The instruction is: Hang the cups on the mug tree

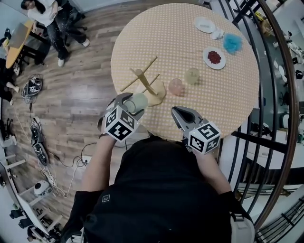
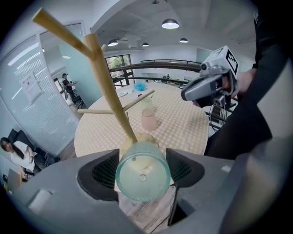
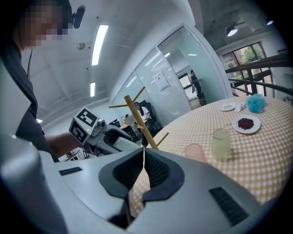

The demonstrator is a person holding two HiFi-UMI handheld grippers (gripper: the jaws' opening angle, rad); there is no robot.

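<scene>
**First cup gripped beside the mug tree, none yet hung**

Nearest the camera, a person's black top fills the lower part of the head view. A gripper is held out from each hand over the near edge of a round table.

The left gripper is clamped on a pale green cup. The cup is held on its side, its base turned back toward the gripper, and a pad is pressed against each flank. It is held just beside the foot of the wooden mug tree, on the tree's near left side. The right gripper is held empty, its jaws closed together, near and to the right of the tree.

No cup is seen on any peg, so the task is judged to be at its first cup, with nothing hung so far. Two more cups stand upright on the table just right of the tree: a pink cup, and a yellowish cup a little farther off. No handles can be made out on any of the three.

The table is covered with a tan, finely checked cloth. Toward its far right side lie a white plate, a plate of red pieces and a blue fluffy thing.

A wooden floor is seen to the left, strewn with cables, and a person is seated at the far left. A dark railing curves along the right. A glass partition and round ceiling lamps are seen in the left gripper view.
</scene>
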